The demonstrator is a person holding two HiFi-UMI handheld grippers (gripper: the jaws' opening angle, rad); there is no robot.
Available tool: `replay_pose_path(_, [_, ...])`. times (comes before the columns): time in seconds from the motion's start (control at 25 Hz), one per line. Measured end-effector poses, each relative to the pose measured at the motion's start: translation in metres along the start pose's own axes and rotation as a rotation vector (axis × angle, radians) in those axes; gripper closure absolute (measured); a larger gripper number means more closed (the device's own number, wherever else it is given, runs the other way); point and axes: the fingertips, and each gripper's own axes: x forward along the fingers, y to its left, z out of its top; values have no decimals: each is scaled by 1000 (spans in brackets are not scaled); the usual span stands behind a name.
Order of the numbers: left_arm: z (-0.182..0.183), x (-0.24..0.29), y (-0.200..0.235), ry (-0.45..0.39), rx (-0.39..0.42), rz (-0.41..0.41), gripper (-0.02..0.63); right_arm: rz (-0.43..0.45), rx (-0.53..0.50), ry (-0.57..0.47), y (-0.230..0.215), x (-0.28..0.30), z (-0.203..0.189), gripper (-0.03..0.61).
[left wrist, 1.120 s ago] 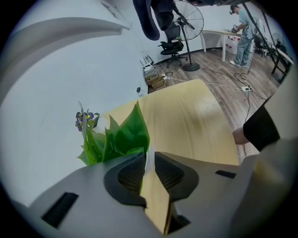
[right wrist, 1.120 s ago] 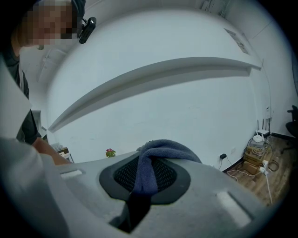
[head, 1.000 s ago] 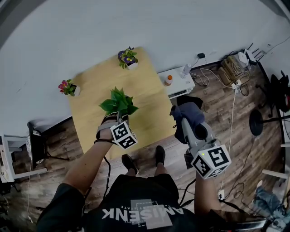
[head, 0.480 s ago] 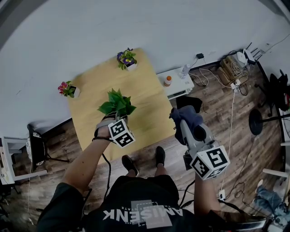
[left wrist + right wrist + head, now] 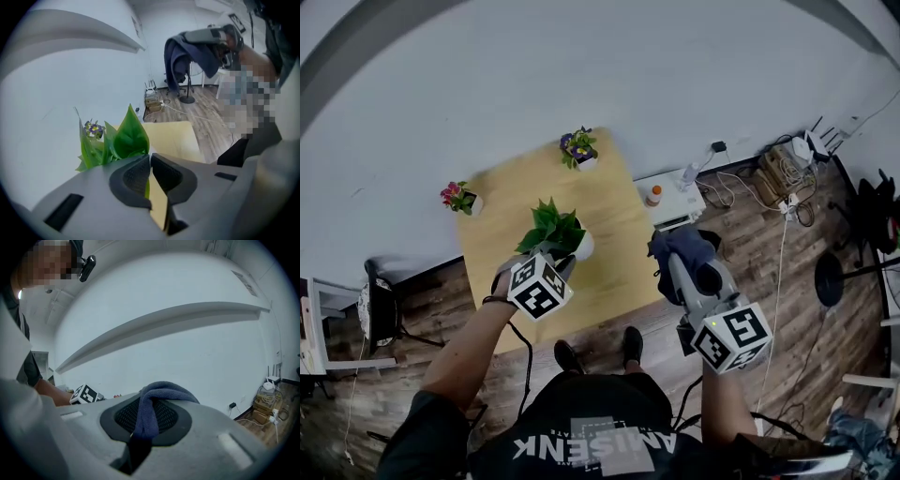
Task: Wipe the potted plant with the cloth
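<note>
Pink-flower pot (image 5: pixel 461 198) is set at the table's (image 5: pixel 609 216) left edge. Left gripper (image 5: pixel 150 161): jaws just closed further, nearly together, a leaf of the potted plant (image 5: pixel 553 228) pinched between them, mid-table. Purple-flower pot (image 5: pixel 579 148) is set at the far edge. Right gripper (image 5: pixel 147 404) is clamped on the cloth (image 5: pixel 164 390), right of the table. Shirt (image 5: pixel 591 445) print is read as AMISENK.

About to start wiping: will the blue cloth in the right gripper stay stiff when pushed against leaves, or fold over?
Probably floppy: the cloth hangs in limp folds from the right gripper. It looks thick and soft, so likely gentle on leaves. Pinched at one fold, it may bunch.
</note>
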Motion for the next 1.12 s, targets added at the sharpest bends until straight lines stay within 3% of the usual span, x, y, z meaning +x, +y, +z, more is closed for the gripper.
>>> replay_pose_path(0.32, [65,-96,14,-140,-46,-70,595,117,-84,-62,44,18,44,534])
replay_pose_path(0.52, [93,-133,21,-179,-27,-44,597,197,-117,-106,73,30,66,534])
replay_pose_path(1.12, [108,-182,34,-249,-138,-81,601,423,-131,-135,153,66,86,534])
